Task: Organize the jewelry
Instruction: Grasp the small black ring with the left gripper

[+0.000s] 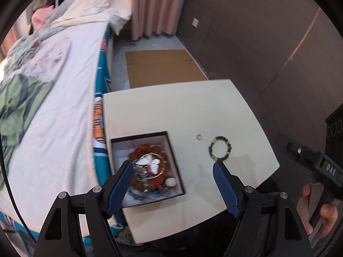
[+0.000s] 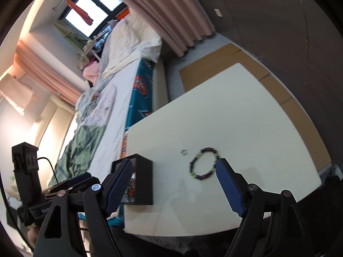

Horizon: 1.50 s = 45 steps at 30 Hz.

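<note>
A black open box (image 1: pixel 174 150) sits at the near left of a cream table (image 1: pixel 171 107); it holds a pile of brown and red beads, a chain and a white butterfly piece (image 1: pixel 150 165). A dark and pale green bead bracelet (image 1: pixel 220 148) and a small silver ring (image 1: pixel 199 137) lie on the table right of the box. My left gripper (image 1: pixel 173 167) is open and empty, above the box's right side. In the right wrist view the box (image 2: pixel 143 180), ring (image 2: pixel 184 152) and bracelet (image 2: pixel 203 163) show. My right gripper (image 2: pixel 173 167) is open and empty above the table.
A bed (image 1: pixel 53 107) with white sheet and green clothes runs along the table's left side. Flattened cardboard (image 1: pixel 160 68) lies on the floor beyond the table. A dark wall (image 1: pixel 268 42) stands at the right. The right hand-held gripper (image 1: pixel 317 167) shows at the right edge.
</note>
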{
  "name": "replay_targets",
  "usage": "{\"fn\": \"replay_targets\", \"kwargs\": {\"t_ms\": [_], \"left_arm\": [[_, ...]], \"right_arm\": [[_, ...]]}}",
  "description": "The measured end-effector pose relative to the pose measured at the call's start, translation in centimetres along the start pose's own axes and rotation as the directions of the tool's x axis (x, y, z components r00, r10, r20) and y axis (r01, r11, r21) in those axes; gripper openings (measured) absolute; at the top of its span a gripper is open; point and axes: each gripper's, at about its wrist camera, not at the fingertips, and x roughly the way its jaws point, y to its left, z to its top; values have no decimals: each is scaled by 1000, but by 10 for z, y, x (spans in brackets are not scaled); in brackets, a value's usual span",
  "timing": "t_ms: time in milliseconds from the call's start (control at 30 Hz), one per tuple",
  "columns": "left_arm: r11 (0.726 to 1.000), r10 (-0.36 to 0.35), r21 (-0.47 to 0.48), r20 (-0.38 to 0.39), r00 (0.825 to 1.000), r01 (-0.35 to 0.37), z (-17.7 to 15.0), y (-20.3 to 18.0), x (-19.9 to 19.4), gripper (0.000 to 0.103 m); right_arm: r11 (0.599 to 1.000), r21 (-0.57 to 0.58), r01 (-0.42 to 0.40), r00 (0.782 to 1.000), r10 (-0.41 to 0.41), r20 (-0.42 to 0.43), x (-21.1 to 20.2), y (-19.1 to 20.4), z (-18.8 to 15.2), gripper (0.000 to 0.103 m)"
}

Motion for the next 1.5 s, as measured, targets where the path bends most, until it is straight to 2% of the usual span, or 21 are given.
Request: {"fn": "replay_targets", "kwargs": {"t_ms": [300,367,467,600,667,833,967,1333,1500], "left_arm": [[999,-16,40,-67,998,19,16,-37,35,76],[999,-8,53,-83,996,12,20,-43,42,66],[998,0,63,-122,992,7,27,-51,56,57],[996,21,92,-167,986,-5,33,-63,75,50],[993,41,115,-190,981,-19,36,-68,86,44],[990,80,133,-241,967,-48,41,-74,119,35],[990,83,134,-263,961,-49,45,-79,139,34],[980,154,169,-293,944,-107,53,-84,180,32],[979,169,159,-307,937,-125,53,-78,194,26]], "right_arm": [[997,44,66,995,-63,-71,14,-30,3,80],[996,52,69,996,-66,-66,12,-33,3,80],[996,63,69,996,-65,-60,9,-40,5,80],[992,89,92,995,-87,-56,7,-50,7,80],[990,117,80,996,-75,-51,4,-58,9,80],[984,158,83,996,-78,-34,0,-74,14,80],[982,162,96,995,-89,-52,6,-81,19,80],[977,175,126,991,-118,-56,1,-98,21,80],[976,156,151,987,-142,-69,6,-94,20,80]]}}
